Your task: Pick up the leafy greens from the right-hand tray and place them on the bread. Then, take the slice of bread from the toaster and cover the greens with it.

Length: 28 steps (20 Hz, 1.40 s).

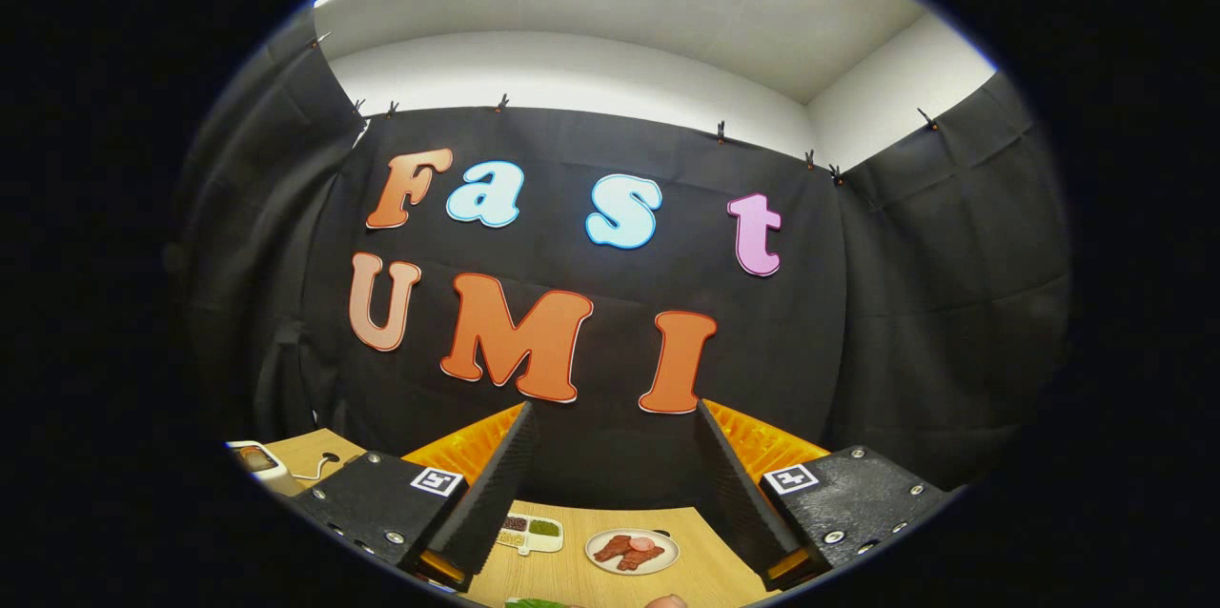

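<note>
Gripper view: tongs (pixel 615 494) spread, empty; leafy greens (pixel 534 603) low between them.

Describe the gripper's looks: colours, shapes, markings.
The gripper has two black fingers with ribbed inner pads, tapering toward the tips and backed by orange ribbed plastic. Each sits on a black block fixed with silver screws and carrying a square black-and-white marker. The jaws stand wide apart, empty.

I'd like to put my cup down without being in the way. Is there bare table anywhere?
Bare wood shows on the table between the open fingers, around the divided dish and the plate of meat. Nearer the fingers' base it is crowded: something green lies there. The toaster stands beyond the left finger.
</note>
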Tool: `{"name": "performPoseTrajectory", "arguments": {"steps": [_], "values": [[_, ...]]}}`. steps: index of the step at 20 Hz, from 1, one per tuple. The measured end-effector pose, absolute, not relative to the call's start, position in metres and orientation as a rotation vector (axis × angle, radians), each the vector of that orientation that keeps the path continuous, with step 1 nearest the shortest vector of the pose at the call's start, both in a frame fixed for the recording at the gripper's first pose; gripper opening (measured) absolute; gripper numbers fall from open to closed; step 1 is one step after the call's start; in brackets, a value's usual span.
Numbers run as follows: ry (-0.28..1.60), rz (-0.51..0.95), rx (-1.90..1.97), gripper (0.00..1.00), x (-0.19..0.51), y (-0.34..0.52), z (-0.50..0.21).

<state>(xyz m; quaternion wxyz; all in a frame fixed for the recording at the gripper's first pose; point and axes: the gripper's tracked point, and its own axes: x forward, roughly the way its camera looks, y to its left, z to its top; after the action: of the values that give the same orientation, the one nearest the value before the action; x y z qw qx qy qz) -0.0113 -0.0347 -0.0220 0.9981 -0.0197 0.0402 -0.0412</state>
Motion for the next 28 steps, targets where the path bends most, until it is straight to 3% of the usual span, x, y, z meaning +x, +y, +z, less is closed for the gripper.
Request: {"name": "performPoseTrajectory", "arguments": {"steps": [15, 28], "values": [[0.131, -0.067, -0.047, 0.99, -0.016, -0.033, -0.047], [0.642, 0.044, -0.001, 0.98, -0.041, -0.003, -0.215]]}}
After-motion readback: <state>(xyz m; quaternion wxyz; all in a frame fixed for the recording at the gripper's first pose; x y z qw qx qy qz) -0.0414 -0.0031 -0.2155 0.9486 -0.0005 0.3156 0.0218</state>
